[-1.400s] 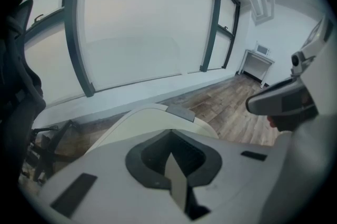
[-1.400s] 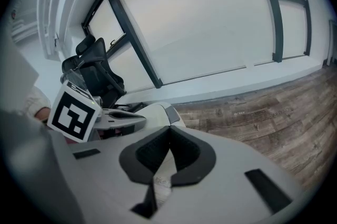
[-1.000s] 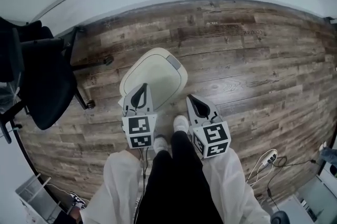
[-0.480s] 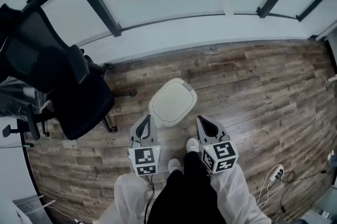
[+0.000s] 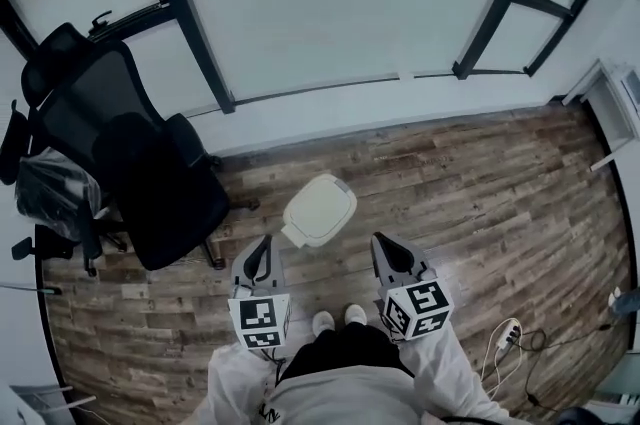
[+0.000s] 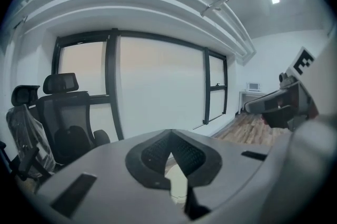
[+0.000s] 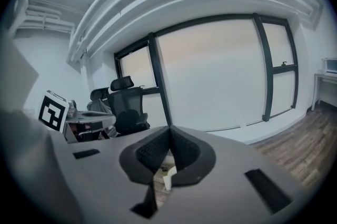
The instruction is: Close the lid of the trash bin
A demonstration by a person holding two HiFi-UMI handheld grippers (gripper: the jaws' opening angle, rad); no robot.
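Trash bin lid (image 5: 320, 209) seemingly down — left gripper (image 5: 265, 241), right gripper (image 5: 376, 239) closed.

A black office chair (image 5: 150, 178) stands on the wood-plank floor (image 5: 480, 183). Just behind the chair runs a tall, dark-framed window wall (image 5: 330, 3). Far to the chair's right stands a white desk (image 5: 615, 98).

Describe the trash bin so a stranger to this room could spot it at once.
Start at the big dark-framed window and drop to the wood plank floor below it. Just right of the black office chair stands the trash bin, lid down. Its cream, rounded-square top sets it apart from the dark chair and brown planks.
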